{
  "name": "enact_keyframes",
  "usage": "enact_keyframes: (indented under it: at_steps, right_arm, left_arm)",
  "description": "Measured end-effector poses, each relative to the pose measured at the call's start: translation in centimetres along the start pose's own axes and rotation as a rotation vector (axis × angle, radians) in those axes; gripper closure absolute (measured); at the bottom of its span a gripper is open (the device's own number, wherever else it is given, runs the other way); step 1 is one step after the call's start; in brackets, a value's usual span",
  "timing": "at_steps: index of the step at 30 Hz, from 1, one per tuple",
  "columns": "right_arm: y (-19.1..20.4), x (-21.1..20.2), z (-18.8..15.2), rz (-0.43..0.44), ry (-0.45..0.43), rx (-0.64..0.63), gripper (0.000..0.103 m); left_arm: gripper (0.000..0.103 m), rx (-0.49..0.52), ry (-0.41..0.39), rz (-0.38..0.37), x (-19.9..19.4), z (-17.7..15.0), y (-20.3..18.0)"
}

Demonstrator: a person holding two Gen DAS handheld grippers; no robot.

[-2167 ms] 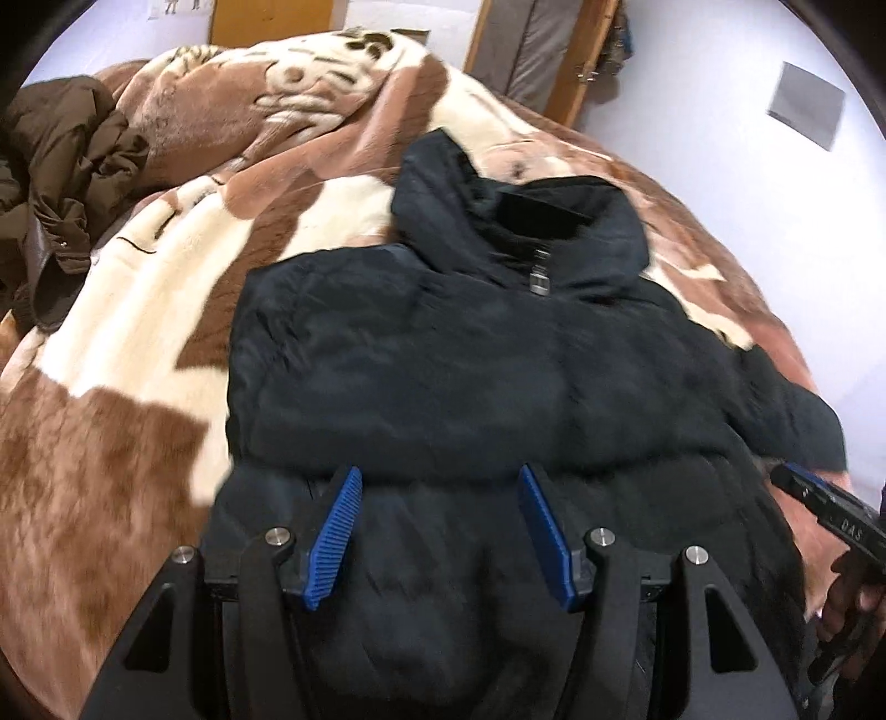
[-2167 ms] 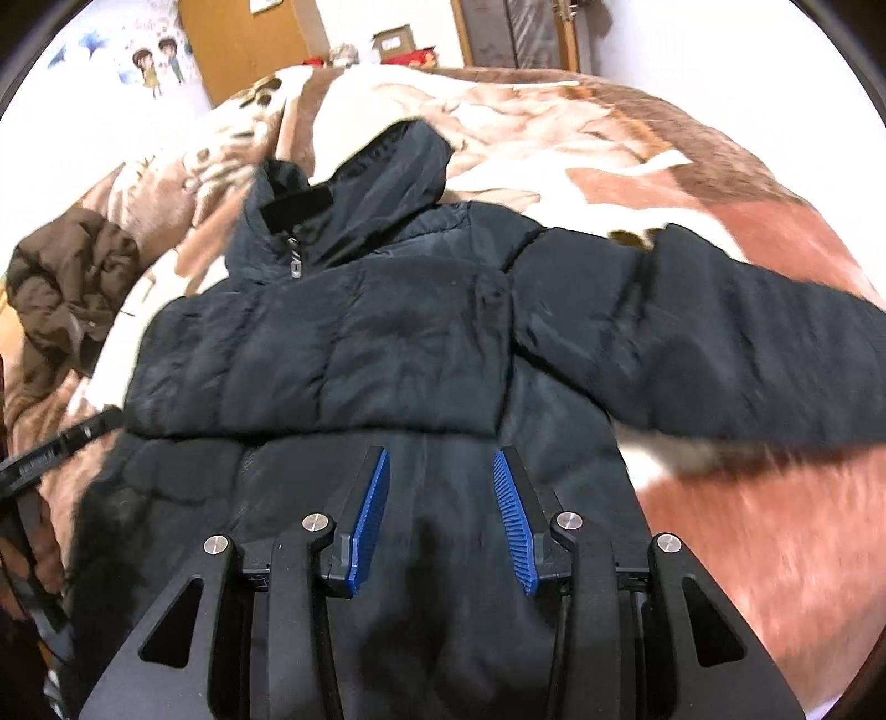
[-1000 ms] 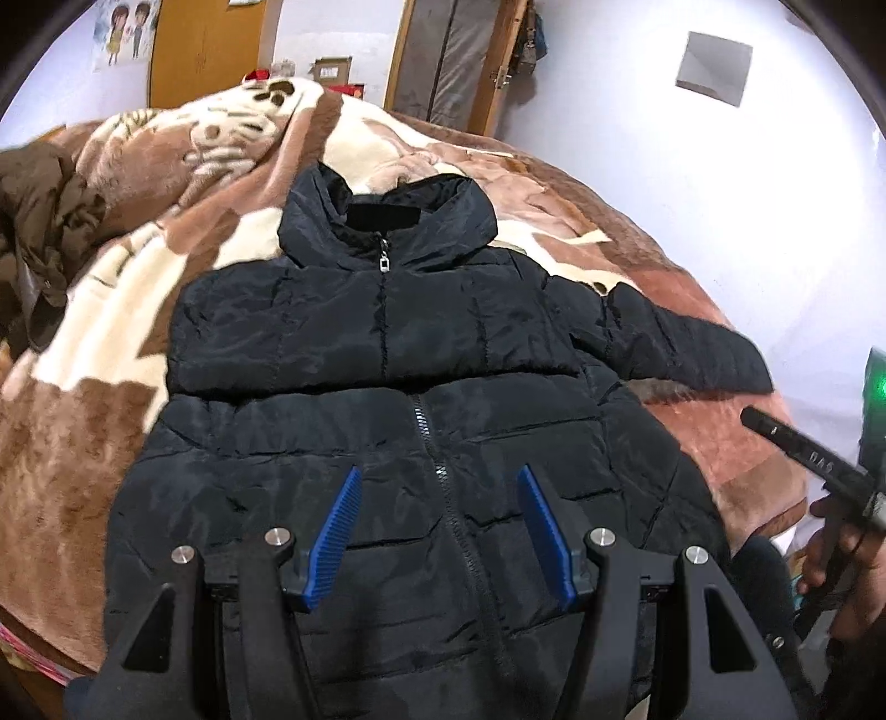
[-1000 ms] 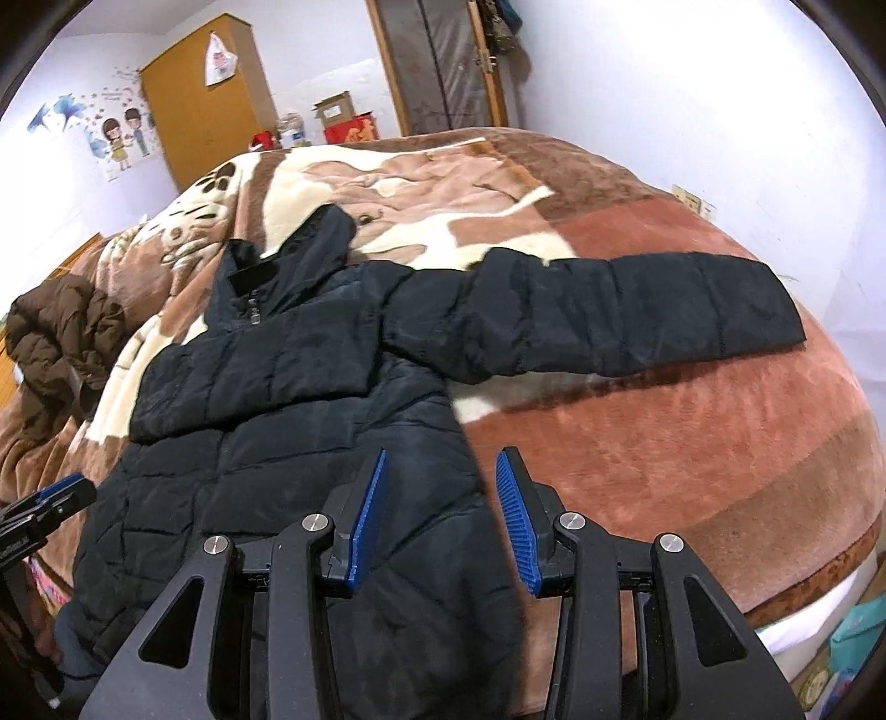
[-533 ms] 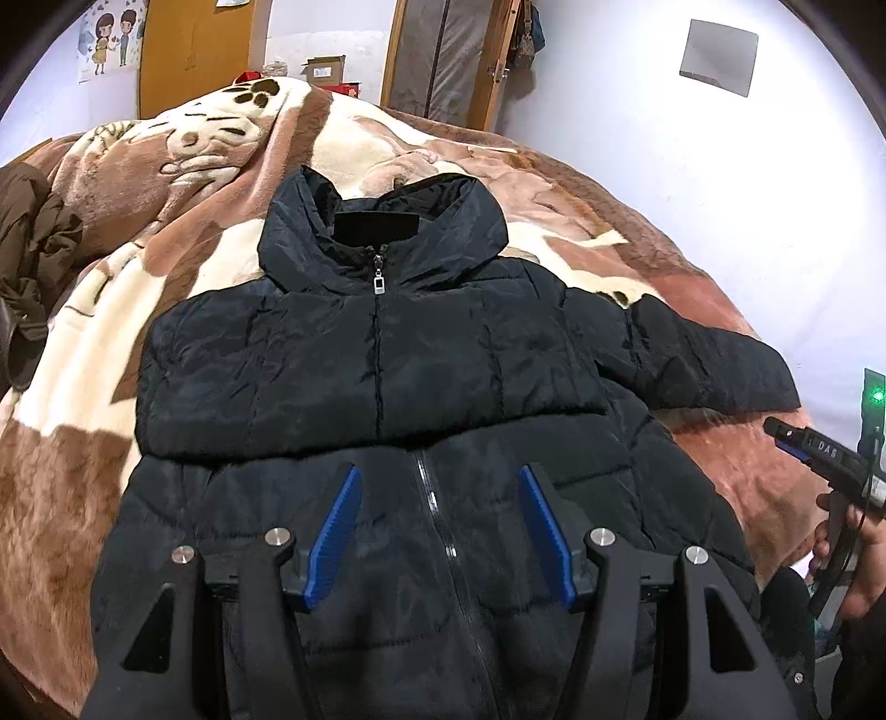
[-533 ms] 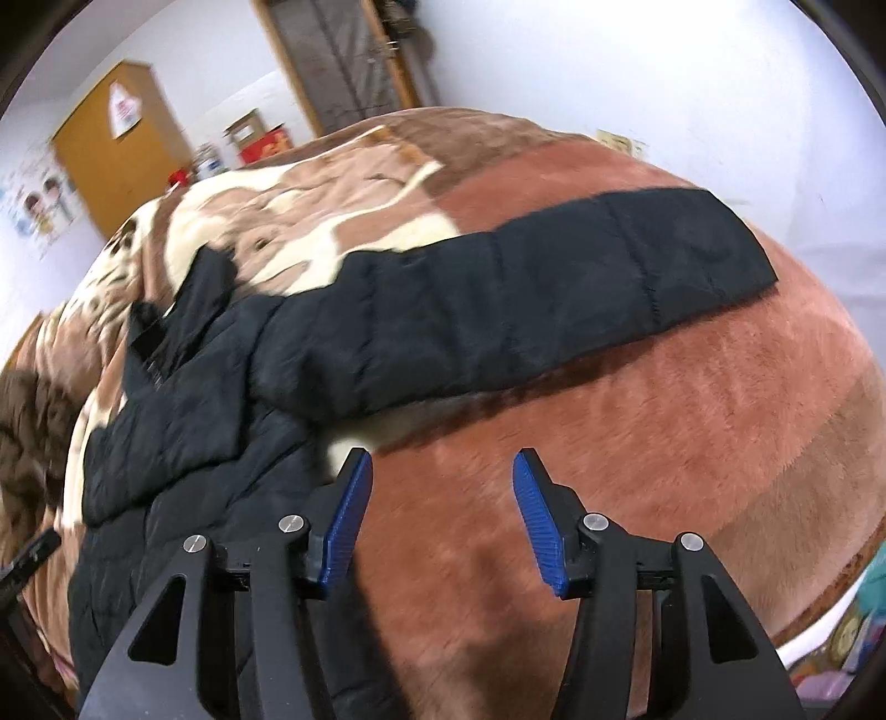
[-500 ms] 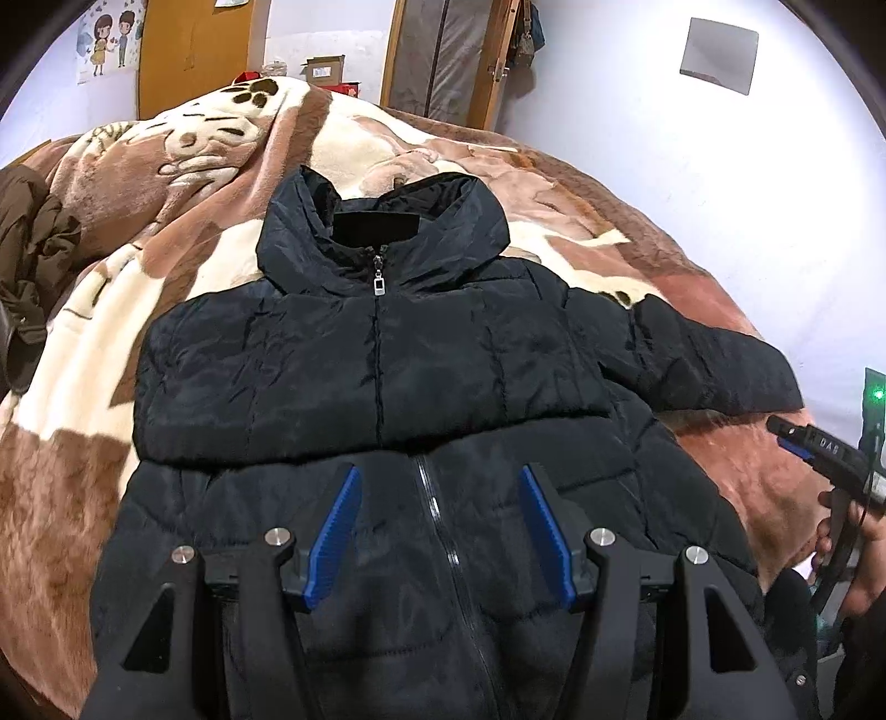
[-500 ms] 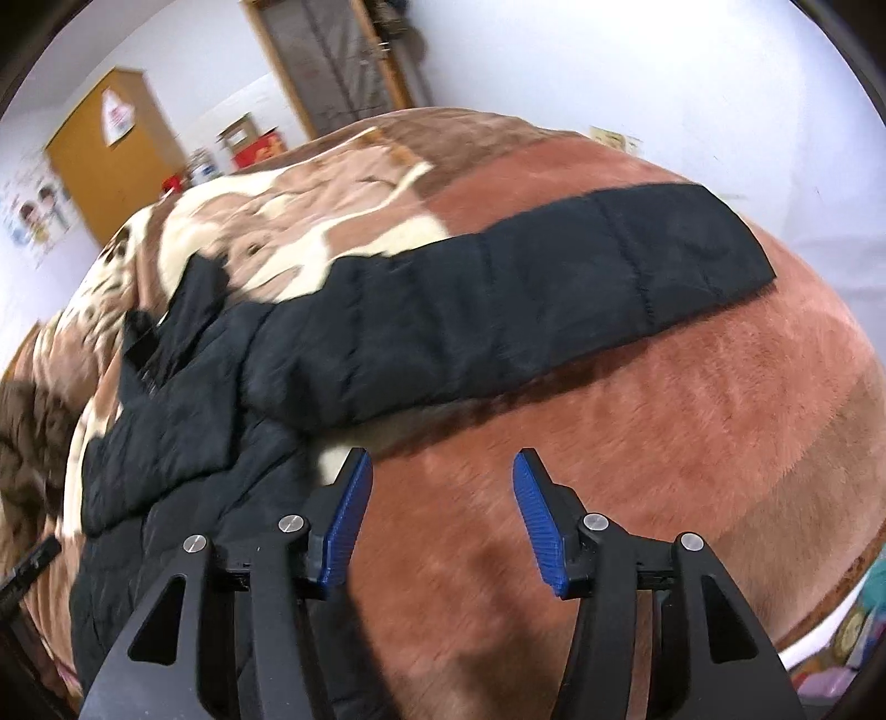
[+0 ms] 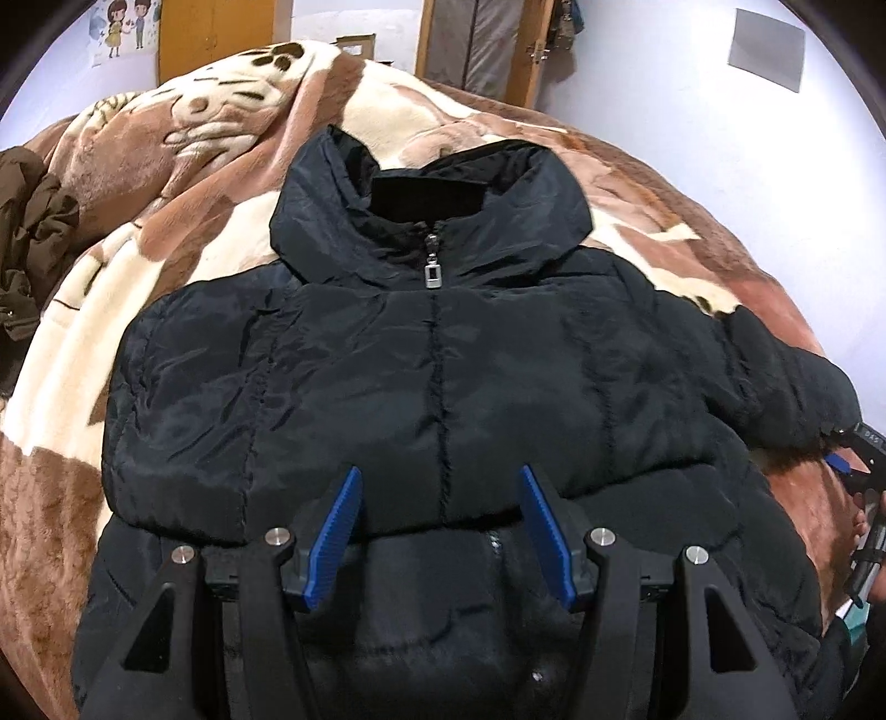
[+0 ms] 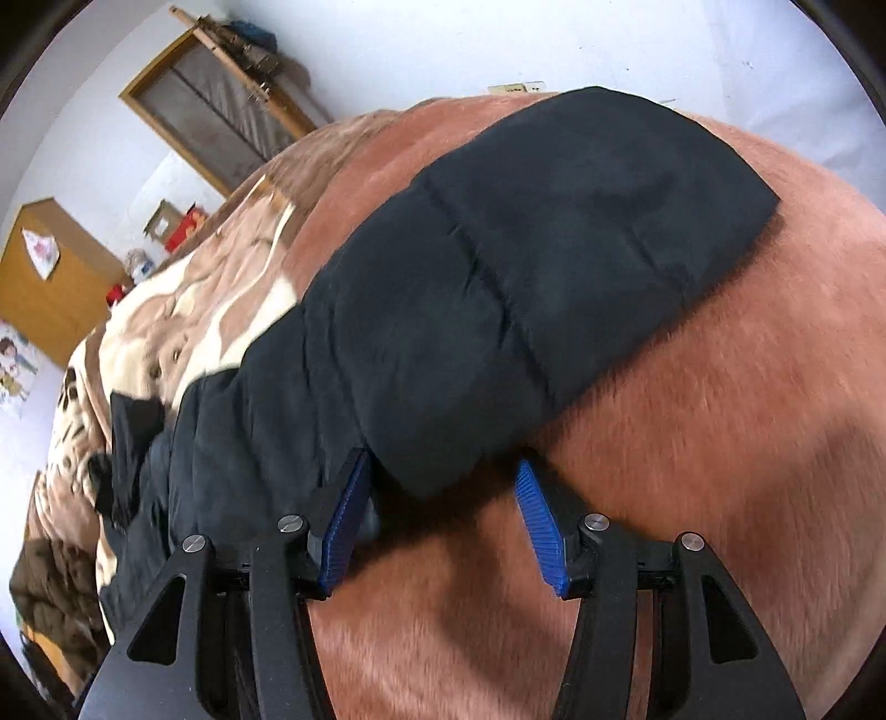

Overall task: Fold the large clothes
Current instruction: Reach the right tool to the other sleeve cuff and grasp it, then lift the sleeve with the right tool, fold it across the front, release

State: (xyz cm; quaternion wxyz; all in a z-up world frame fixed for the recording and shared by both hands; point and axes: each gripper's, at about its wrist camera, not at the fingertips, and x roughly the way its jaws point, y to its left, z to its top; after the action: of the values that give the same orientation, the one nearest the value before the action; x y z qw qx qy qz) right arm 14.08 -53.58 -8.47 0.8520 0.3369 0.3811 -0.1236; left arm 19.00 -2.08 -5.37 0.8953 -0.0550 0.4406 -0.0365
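Observation:
A black hooded puffer jacket [image 9: 443, 376] lies face up and zipped on a bed. Its left sleeve is folded across the chest. My left gripper [image 9: 440, 471] hovers open over the chest near the zip, with nothing between its blue pads. The right sleeve [image 10: 554, 266] stretches out flat over the brown blanket [image 10: 720, 443]. My right gripper [image 10: 443, 462] is rolled to one side and sits at the sleeve's near edge. The edge lies between its wide jaws, close to the left pad [image 10: 346, 515], and the pads do not press on it.
A crumpled brown garment [image 9: 33, 238] lies at the bed's far left. A yellow wardrobe [image 9: 216, 33] and a doorway [image 9: 482, 50] stand behind the bed, and a white wall runs along its right side. A hand [image 9: 861, 526] shows at the right edge.
The left gripper came lower and nearer over the jacket's chest. The right gripper swung right from the jacket's hem to the outstretched sleeve, rolled, and its jaws widened around the sleeve's edge.

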Motion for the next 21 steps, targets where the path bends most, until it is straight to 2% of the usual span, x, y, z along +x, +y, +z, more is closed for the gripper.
enact_keyframes:
  at_steps: [6,8,9,10,12,16,21]
  right_arm:
    - [-0.1,0.9,1.5,-0.047,-0.024,0.028,0.049]
    - [0.8,0.0,1.7,-0.069,-0.056,0.007,0.066]
    - [1.5,-0.4,1.7,-0.072,-0.068,-0.011,0.086]
    - [2.0,-0.8,1.8,-0.063,-0.075,-0.02,0.088]
    - [3.5,-2.7,2.0,-0.033,-0.101,-0.056,0.092]
    - [7.3,-6.8,2.6,0.045,-0.155,-0.141,0.094]
    - [14.6,-12.7,1.8,0.19,-0.207,-0.285,0.094]
  left_arm:
    - [0.042,-0.026,0.019,-0.003,0.8,-0.5,0.4]
    - [0.042,-0.026,0.019,-0.004,0.6,-0.5,0.4]
    - [0.042,-0.026,0.016,-0.005,0.4,-0.5,0.5]
    - [0.042,-0.027,0.013,-0.005,0.2,-0.5,0.6]
    - [0.042,-0.033,0.005,-0.006,-0.3,-0.5,0.8]
    - [0.042,-0.054,-0.022,-0.013,-1.8,-0.4,1.3]
    - [0.042,-0.075,-0.055,-0.028,-3.9,-0.6,2.0]
